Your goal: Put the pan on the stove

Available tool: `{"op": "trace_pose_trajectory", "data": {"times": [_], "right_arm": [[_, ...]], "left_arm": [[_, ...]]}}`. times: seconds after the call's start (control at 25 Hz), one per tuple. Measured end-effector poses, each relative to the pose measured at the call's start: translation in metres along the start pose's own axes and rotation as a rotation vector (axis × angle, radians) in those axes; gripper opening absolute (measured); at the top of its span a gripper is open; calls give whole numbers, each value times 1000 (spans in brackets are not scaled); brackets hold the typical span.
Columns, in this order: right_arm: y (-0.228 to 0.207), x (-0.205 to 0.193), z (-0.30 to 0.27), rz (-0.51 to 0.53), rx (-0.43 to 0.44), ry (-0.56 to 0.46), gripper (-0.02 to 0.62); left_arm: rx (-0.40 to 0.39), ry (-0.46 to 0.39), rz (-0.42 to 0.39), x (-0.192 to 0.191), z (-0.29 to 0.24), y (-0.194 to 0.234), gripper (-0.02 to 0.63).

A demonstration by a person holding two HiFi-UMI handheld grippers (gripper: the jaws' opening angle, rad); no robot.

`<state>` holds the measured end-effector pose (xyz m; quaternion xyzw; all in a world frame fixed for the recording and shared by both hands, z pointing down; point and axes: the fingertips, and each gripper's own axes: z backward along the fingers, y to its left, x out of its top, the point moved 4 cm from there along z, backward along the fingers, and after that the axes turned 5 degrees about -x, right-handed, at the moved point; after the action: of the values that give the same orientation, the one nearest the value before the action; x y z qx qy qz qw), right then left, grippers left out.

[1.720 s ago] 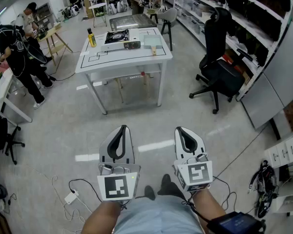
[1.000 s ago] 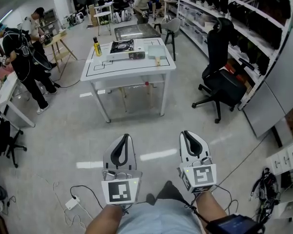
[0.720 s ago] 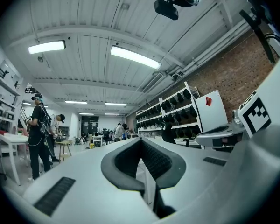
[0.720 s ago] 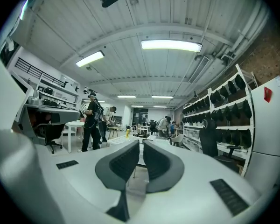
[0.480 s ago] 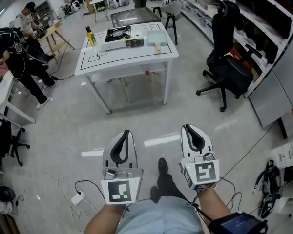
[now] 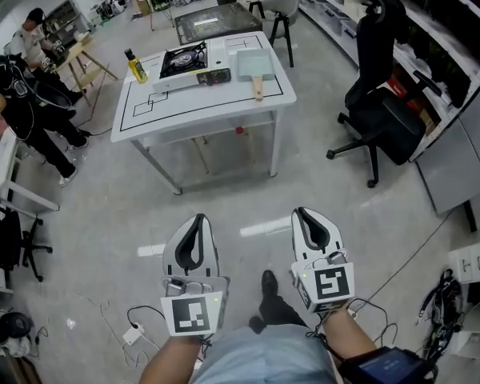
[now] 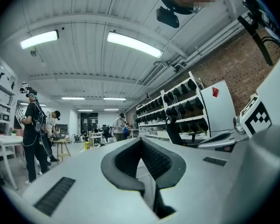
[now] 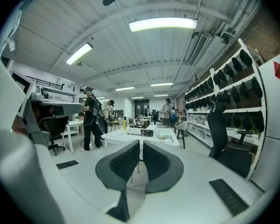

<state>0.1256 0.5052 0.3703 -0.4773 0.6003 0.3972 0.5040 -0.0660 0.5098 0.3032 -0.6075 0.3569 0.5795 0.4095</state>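
The white table stands a few steps ahead on the grey floor. On its far side sits a black portable stove. Right of it lies a square grey pan with a wooden handle pointing toward me. My left gripper and right gripper are held side by side low in the head view, well short of the table, both shut and holding nothing. The right gripper view looks over its shut jaws at the table with the stove and pan. In the left gripper view, the left gripper is shut.
A yellow bottle stands at the table's far left corner. A black office chair is to the right, before shelving. People work at desks on the left. Cables and a plug strip lie on the floor.
The table with the stove and pan has come a little closer and shifted left in the head view. Both grippers keep the same shut pose in front of me.
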Motion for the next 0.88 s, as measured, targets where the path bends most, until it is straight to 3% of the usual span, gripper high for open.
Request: {"op": "trace_pose_trajectory", "data": {"times": [0.32,0.88], "right_arm": [[-34,28,-71,1,22,-19,51],[-72,48,-138,31,37,-58,51]], "left_arm": [[19,-40,-42,25,-77,12,17],[68,-68,-64,28,-131,35,17]]}}
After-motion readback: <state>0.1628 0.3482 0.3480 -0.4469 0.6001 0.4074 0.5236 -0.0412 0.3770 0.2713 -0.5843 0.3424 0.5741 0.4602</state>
